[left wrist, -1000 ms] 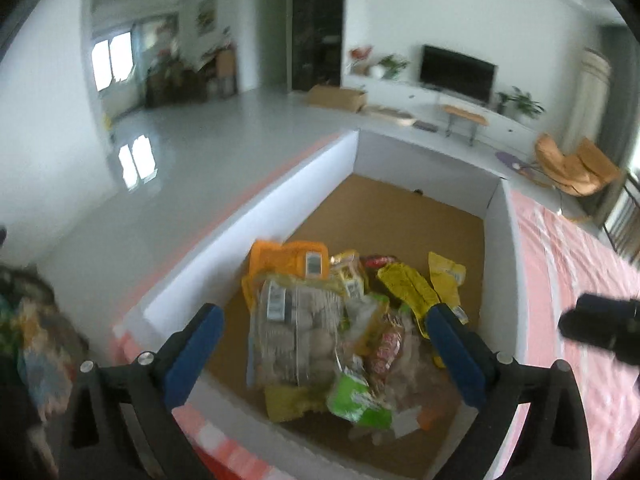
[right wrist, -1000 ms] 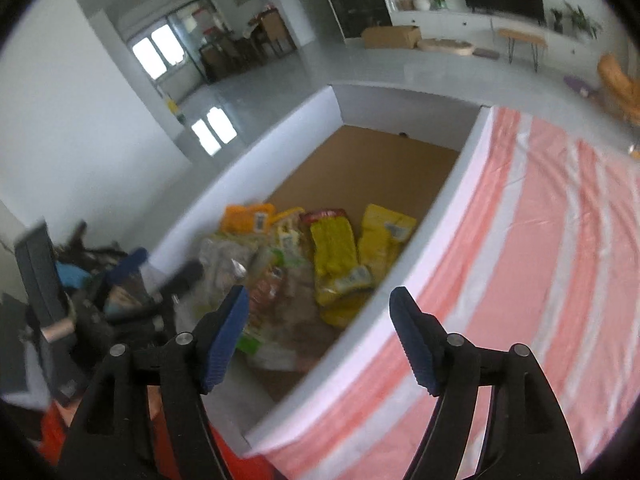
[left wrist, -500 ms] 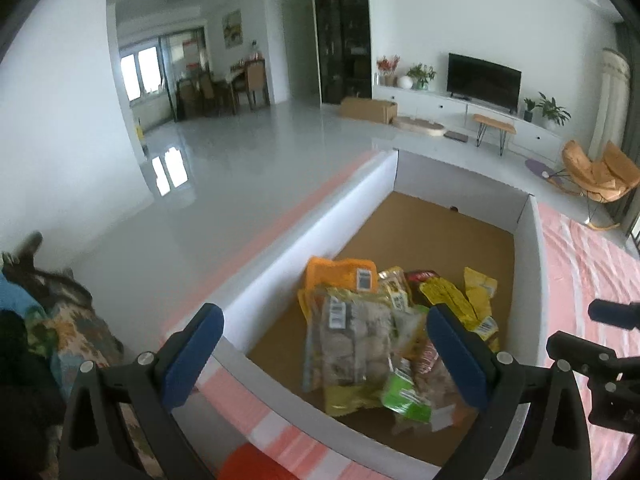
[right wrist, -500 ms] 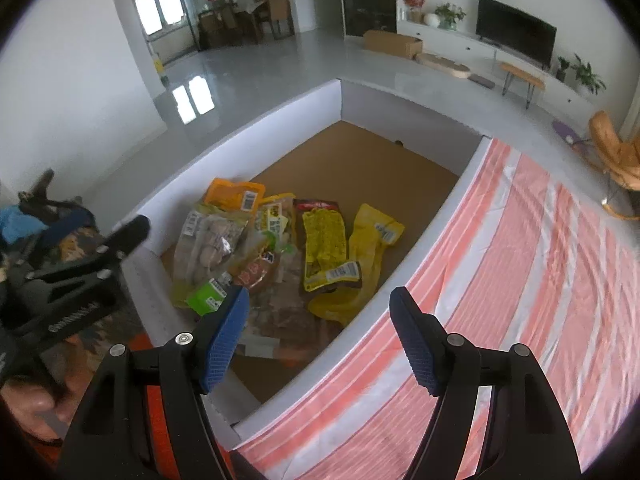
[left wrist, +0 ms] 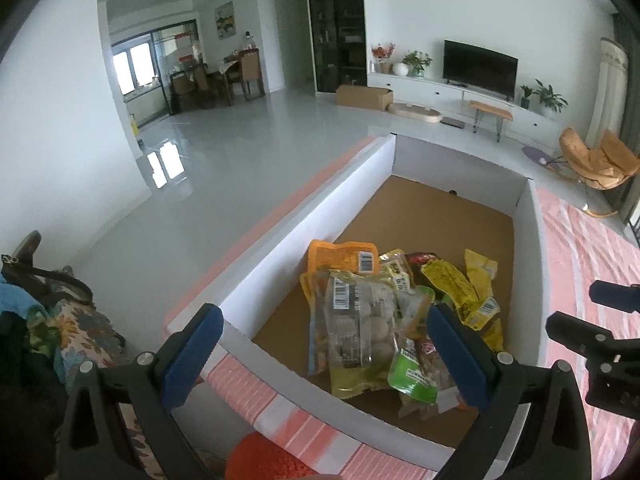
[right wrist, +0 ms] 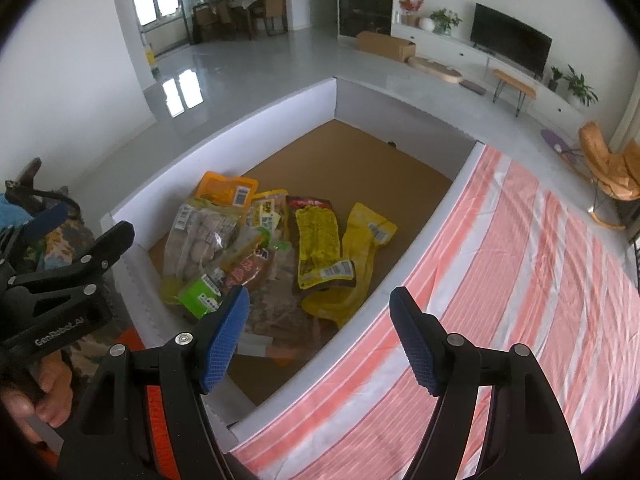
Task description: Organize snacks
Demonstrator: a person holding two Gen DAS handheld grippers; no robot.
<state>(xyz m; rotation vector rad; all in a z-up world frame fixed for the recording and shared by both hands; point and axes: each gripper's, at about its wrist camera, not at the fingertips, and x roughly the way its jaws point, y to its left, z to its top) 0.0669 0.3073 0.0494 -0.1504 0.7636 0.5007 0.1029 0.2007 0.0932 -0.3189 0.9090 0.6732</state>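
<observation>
Snacks (left wrist: 372,320) lie heaped at the near end of the box (left wrist: 280,264), clear pack (right wrist: 198,240) beside the orange pack (right wrist: 226,190), yellow packs (right wrist: 320,240) toward the striped cloth (right wrist: 500,280). Left gripper (left wrist: 324,354) hangs over the box's near corner, jaws spread wide, nothing held. Right gripper (right wrist: 320,340) hovers above the box's cloth-side wall, jaws apart and empty too. Beyond, a TV (left wrist: 480,68).

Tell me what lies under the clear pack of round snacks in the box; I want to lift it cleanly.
The clear pack overlaps an orange packet at its far end and a yellow-green packet at its near end. Whatever lies beneath its middle is covered.
</observation>
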